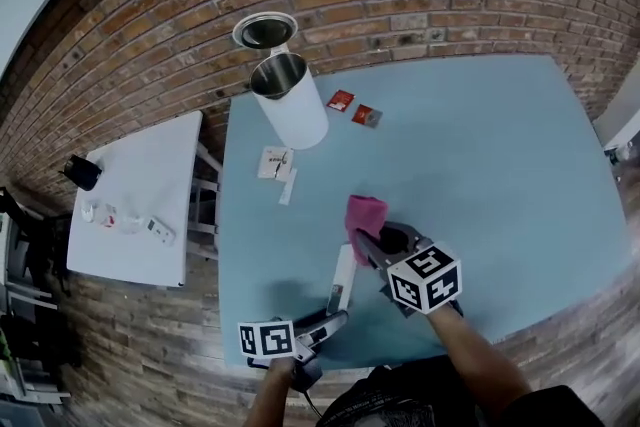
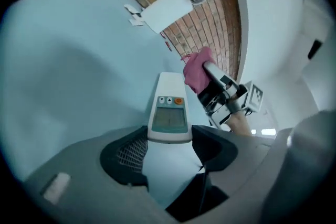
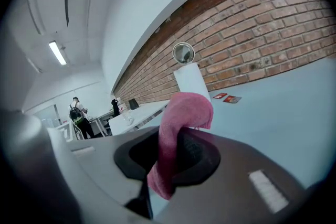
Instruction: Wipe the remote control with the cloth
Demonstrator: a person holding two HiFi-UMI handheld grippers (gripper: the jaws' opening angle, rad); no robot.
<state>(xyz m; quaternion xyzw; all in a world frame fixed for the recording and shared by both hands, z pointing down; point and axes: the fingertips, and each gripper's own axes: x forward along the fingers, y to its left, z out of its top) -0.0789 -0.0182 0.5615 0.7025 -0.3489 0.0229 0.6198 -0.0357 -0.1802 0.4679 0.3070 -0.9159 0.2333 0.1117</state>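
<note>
Nearest the person, over the blue table (image 1: 480, 145), the left gripper (image 2: 169, 140) grasps the remote control (image 2: 169, 107) by its near end. Just beyond, the right gripper (image 3: 170, 152) clamps the pink cloth (image 3: 184, 107) near the remote's far end.

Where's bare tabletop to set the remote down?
Bare: right half of the blue table, from the red packets to the right edge. Crowded: back left, with white canister and papers; near middle, where remote control and cloth are held.

Grey left gripper (image 1: 335, 318) and right gripper (image 1: 368, 245) each bear black-and-white marker cubes (image 1: 425, 278).
</note>
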